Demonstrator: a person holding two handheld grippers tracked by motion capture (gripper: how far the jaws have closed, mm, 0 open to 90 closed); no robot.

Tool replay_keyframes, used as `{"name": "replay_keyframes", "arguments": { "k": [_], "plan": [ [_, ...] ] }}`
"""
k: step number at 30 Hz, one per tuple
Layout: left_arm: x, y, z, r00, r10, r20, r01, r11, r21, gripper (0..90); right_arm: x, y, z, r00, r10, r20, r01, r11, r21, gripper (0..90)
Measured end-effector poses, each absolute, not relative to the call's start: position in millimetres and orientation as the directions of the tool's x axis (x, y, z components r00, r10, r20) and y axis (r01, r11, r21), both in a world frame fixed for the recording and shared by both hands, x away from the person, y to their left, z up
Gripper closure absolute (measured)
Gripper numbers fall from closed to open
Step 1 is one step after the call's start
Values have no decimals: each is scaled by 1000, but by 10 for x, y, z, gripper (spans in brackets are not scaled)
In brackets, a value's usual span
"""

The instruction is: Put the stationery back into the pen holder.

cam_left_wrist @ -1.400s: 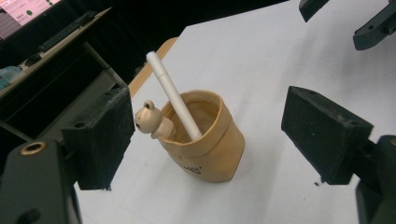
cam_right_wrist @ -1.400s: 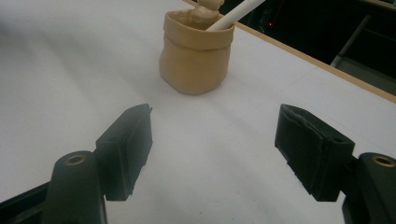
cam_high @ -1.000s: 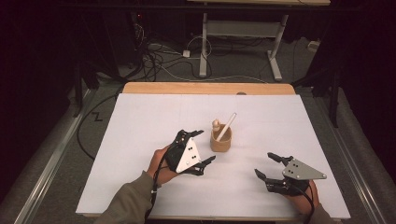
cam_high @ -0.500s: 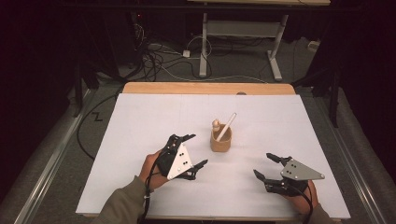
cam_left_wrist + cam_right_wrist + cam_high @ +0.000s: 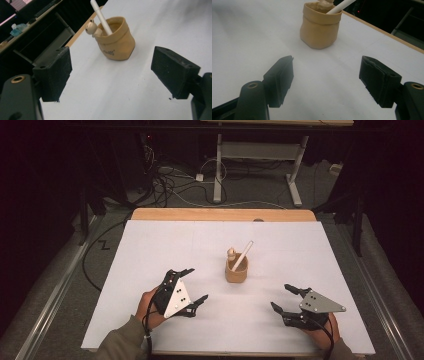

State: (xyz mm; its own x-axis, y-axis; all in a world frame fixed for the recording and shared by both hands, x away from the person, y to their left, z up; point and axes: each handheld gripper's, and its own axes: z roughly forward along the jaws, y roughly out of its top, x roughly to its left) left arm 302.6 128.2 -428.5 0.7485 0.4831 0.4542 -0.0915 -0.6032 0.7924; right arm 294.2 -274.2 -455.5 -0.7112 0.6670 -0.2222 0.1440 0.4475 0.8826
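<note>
A small tan pot (image 5: pixel 236 271) (image 5: pixel 117 40) (image 5: pixel 320 26) stands upright near the middle of the white table sheet (image 5: pixel 150 250). A white stick (image 5: pixel 243 255) (image 5: pixel 101 17) leans out of it beside a little wooden figure (image 5: pixel 231 254) (image 5: pixel 90 26). My left gripper (image 5: pixel 191 286) (image 5: pixel 111 75) hovers low to the pot's left, open, nothing between its jaws. To the pot's right and nearer the front edge, my right gripper (image 5: pixel 287 298) (image 5: pixel 327 80) is open and empty too.
A bare wooden strip (image 5: pixel 220 214) runs along the table's far edge. Beyond it lie floor cables (image 5: pixel 165 185) and a white desk frame (image 5: pixel 260 160). Metal rails (image 5: pixel 55 290) flank the table on both sides.
The left gripper has drawn back from the pot, toward the person and to the left. The right gripper has barely shifted. The pot stands as before.
</note>
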Motion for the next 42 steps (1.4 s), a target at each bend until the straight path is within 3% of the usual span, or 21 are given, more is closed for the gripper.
{"name": "replay_keyframes", "arguments": {
  "k": [28, 36, 42],
  "plan": [
    [2927, 1982, -4703, 720, 600, 349, 112, -597, 794, 162, 2933, -2803, -4556, -682, 698, -218, 150, 425, 893, 253],
    [2877, 2072, -4818, 731, 618, 288, 175, -578, 797, 162, 2927, -2811, -4550, -679, 701, -217, 148, 421, 895, 252],
    [2850, 2053, -4829, 741, 608, 284, 168, -578, 799, 162, 2907, -2794, -4541, -679, 696, -232, 140, 433, 890, 251]
  ]
}}
